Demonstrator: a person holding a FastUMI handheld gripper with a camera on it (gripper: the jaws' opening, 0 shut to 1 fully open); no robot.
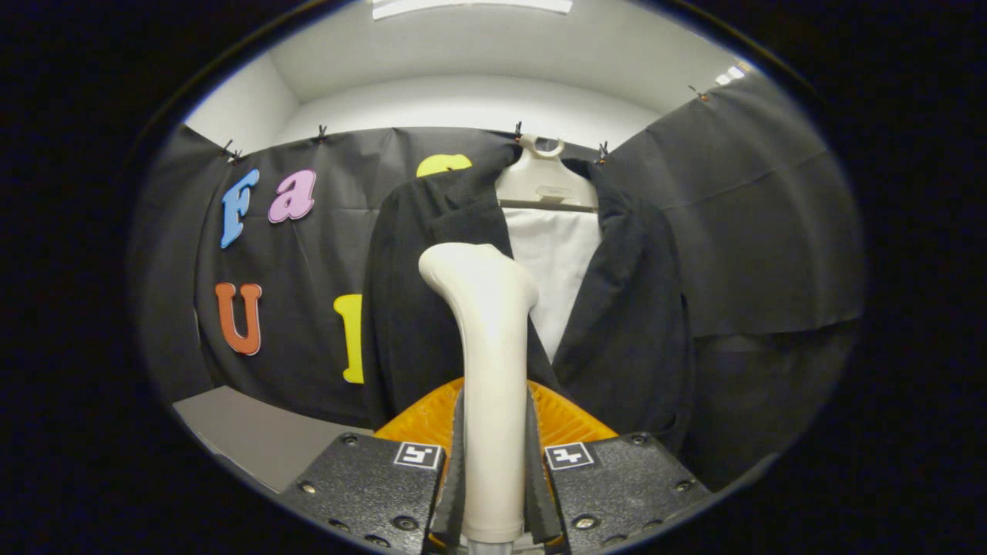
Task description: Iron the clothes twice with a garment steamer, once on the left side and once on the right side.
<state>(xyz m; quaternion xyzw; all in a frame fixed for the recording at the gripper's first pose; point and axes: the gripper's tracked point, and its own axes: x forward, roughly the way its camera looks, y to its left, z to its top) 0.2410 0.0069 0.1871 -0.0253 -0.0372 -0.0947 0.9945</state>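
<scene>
Between the two fingers of the gripper (493, 493), a garment steamer (487, 370) stands upright; both fingers press on its pale handle from either side, so the claw is pinching it firmly. Its rounded head rises just ahead of the fingers and leans toward the left lapel of a dark jacket (432, 308). That jacket hangs on a pale hanger (544, 179) against the booth's black cloth wall, open over a white shirt front (557, 262).

From this single gripper view, the head seems close to the fabric, perhaps touching, though depth is hard to read through the fisheye. Judging by its place near the top of the jacket's left half, a pass on that side looks to be under way or about to begin; nothing shows whether either side is finished.
</scene>
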